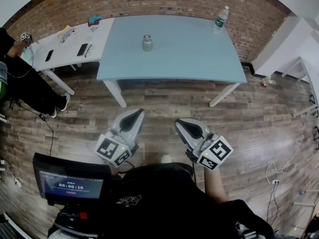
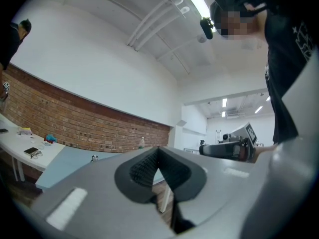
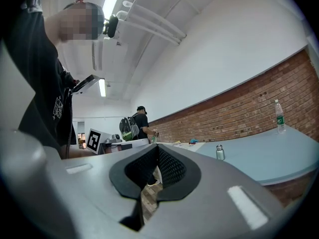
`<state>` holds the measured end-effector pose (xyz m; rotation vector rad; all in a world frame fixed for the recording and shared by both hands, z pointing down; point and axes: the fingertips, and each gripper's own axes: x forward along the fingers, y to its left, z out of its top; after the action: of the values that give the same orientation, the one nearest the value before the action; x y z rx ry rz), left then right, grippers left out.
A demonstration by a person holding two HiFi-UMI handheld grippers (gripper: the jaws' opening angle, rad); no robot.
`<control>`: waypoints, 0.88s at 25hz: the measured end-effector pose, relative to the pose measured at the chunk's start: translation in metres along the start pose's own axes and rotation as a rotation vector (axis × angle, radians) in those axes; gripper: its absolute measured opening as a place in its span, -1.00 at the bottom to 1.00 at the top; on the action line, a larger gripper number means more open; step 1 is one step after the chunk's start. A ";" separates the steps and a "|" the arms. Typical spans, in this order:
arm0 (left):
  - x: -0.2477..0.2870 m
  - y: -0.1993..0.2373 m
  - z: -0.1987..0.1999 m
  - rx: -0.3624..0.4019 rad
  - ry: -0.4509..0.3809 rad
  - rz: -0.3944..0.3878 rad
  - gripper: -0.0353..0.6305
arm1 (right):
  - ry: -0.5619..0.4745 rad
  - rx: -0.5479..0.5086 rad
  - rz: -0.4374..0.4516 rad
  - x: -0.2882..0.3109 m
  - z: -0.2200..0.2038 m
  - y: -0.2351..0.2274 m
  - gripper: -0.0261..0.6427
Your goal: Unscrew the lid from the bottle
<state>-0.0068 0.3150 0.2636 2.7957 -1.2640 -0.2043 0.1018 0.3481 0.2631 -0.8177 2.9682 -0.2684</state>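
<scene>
Bottle (image 1: 147, 43), small, metal, lid on: upright near centre of blue table (image 1: 189, 59). Plastic water bottle (image 1: 221, 19): upright at far right corner of same table. Left gripper (image 1: 133, 114) and right gripper (image 1: 181, 124): jaws fully closed, nothing between them; side by side over wooden floor (image 1: 164, 98), short of table's near edge, apart from bottle.

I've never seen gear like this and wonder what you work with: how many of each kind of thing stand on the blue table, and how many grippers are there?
Small metal bottle: 1
Clear plastic water bottle: 1
Grippers, both shut and empty: 2 (left gripper, right gripper)
Total: 4
</scene>
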 end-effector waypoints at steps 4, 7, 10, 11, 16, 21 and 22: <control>0.035 -0.003 -0.006 -0.034 0.002 0.003 -0.90 | 0.007 0.016 0.007 -0.009 0.001 -0.036 -0.92; 0.046 -0.008 -0.008 -0.049 0.010 -0.008 -0.90 | 0.009 0.023 0.021 -0.012 0.002 -0.047 -0.92; 0.064 -0.021 -0.017 -0.047 0.020 -0.003 -0.90 | 0.004 0.029 0.047 -0.024 -0.002 -0.064 -0.92; 0.072 -0.026 -0.021 -0.042 0.021 0.003 -0.90 | 0.002 0.032 0.055 -0.029 -0.003 -0.071 -0.92; 0.087 -0.037 -0.023 -0.035 0.019 0.007 -0.90 | 0.008 0.039 0.076 -0.036 -0.005 -0.082 -0.92; 0.088 -0.049 -0.026 -0.019 0.049 -0.040 -0.90 | 0.008 0.042 0.088 -0.033 -0.003 -0.079 -0.92; 0.089 -0.052 -0.026 -0.018 0.052 -0.052 -0.90 | 0.008 0.044 0.090 -0.033 -0.002 -0.078 -0.92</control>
<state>0.0937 0.2828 0.2748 2.8017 -1.1736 -0.1438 0.1691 0.2991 0.2798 -0.6784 2.9849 -0.3325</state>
